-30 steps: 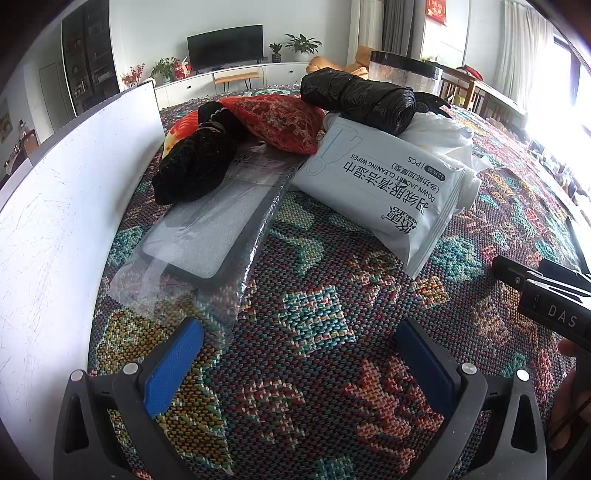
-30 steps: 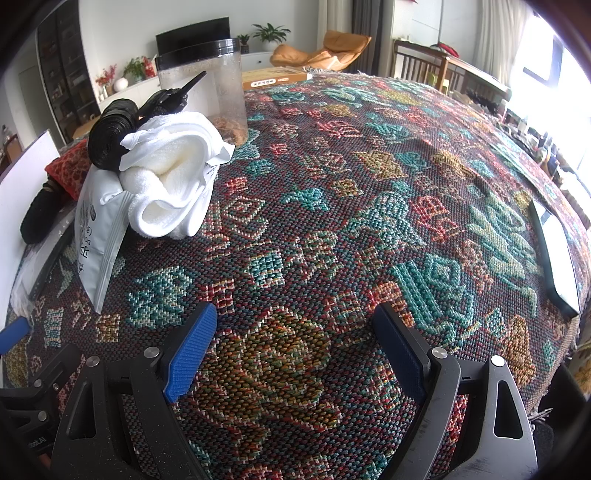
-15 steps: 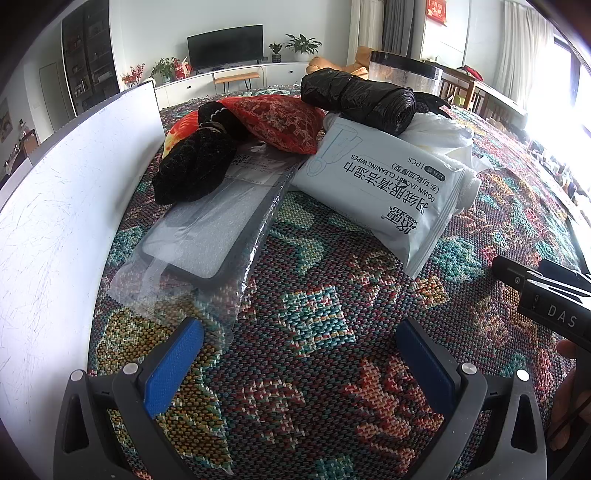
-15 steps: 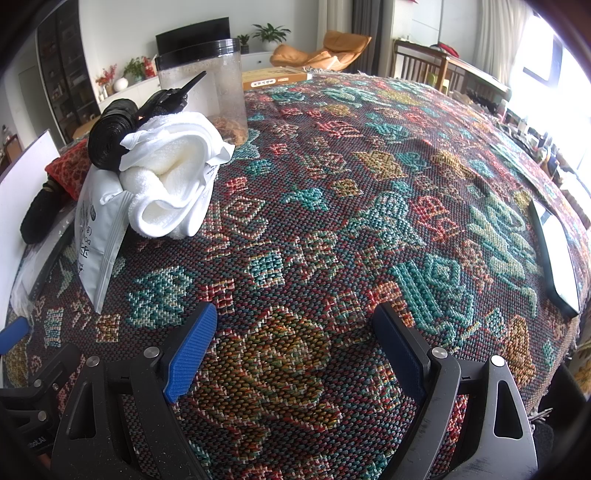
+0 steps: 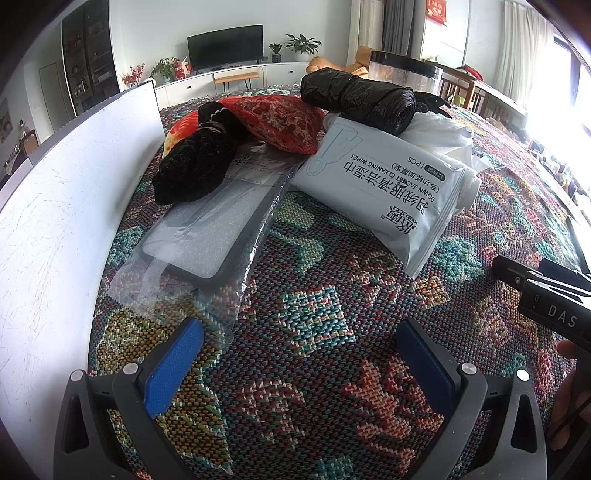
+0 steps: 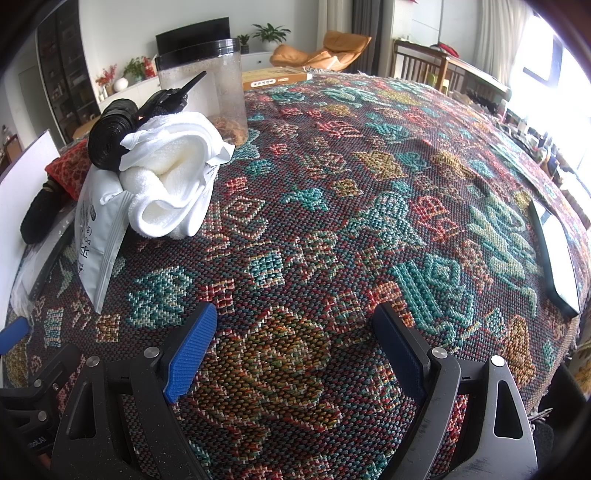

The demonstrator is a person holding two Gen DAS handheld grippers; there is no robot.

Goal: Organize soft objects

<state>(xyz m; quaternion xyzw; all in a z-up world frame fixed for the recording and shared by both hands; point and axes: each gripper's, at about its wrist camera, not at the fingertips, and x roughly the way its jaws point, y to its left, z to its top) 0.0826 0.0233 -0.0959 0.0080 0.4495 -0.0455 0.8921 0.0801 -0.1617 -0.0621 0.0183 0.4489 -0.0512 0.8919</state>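
Both grippers' fingers apart, empty, over patterned cloth [image 6: 332, 206]; wipes pack [image 5: 384, 195] w/ white towel [image 6: 166, 181] nearby.

Both tools [image 5: 299, 358] [image 6: 295, 347] agape, empty

This is a home, an open living and dining room. A black flat-screen television [image 5: 225, 46] stands on a long low white cabinet [image 5: 236, 75] against the pale far wall, with green potted plants [image 5: 301, 46] beside it. A tan leather lounge chair [image 6: 321, 50] sits near tall grey curtains [image 5: 397, 26], and wooden dining chairs [image 6: 424, 66] stand by a bright window. The near surface carries a woven patterned cloth of red, teal and gold [image 6: 332, 206].
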